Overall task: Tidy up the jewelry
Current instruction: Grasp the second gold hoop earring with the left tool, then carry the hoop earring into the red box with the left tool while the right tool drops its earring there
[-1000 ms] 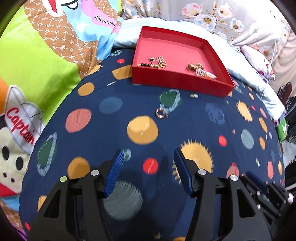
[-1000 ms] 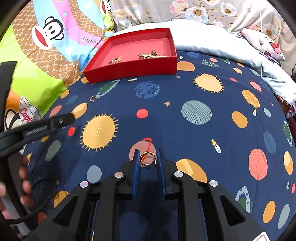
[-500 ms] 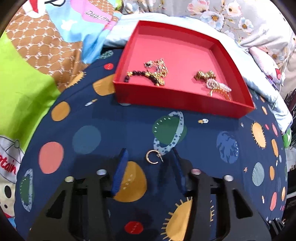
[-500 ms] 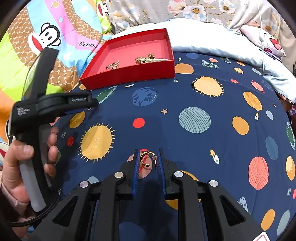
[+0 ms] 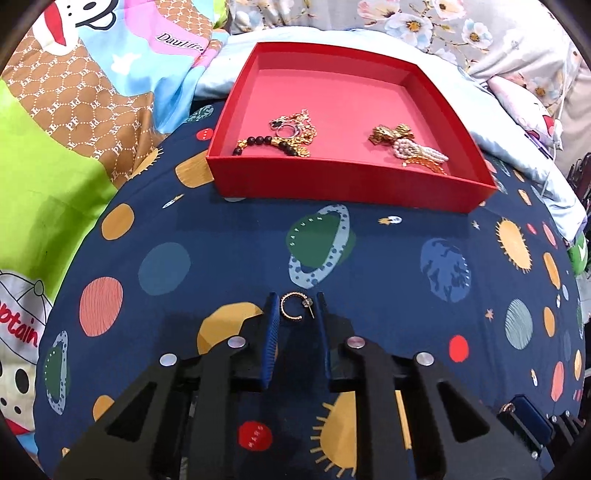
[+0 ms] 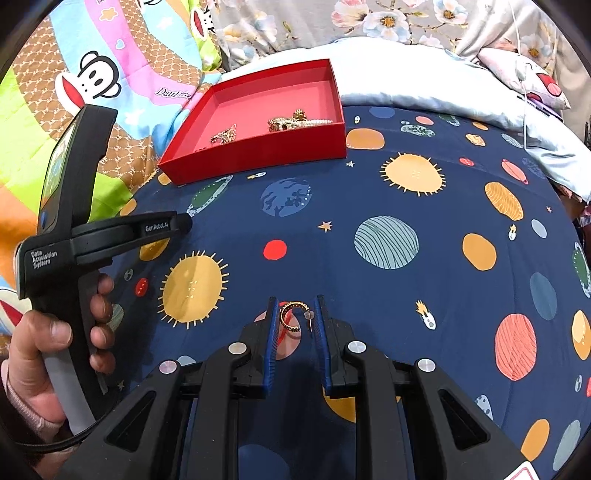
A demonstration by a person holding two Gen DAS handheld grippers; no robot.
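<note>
A red tray (image 5: pixel 347 184) sits at the far side of the navy planet-print blanket and holds a beaded gold piece (image 5: pixel 280 136) and a pearl-and-gold piece (image 5: pixel 406 147). My left gripper (image 5: pixel 295 314) is shut on a gold hoop earring (image 5: pixel 291 312), low over the blanket in front of the tray. My right gripper (image 6: pixel 295 317) is shut on a second gold hoop earring (image 6: pixel 291 317), further back from the tray (image 6: pixel 258 151). The left gripper's body and the hand holding it (image 6: pixel 74 258) show at the left of the right wrist view.
Colourful monkey-print bedding (image 5: pixel 55 147) lies to the left of the blanket. Floral pillows (image 6: pixel 406 22) and a pale blue sheet (image 6: pixel 424 81) lie behind the tray. The blanket (image 6: pixel 388 240) slopes away to the right.
My left gripper moved forward toward the tray and closed on the hoop earring lying on the blanket. My right gripper kept hold of its hoop earring and shifted slightly.
</note>
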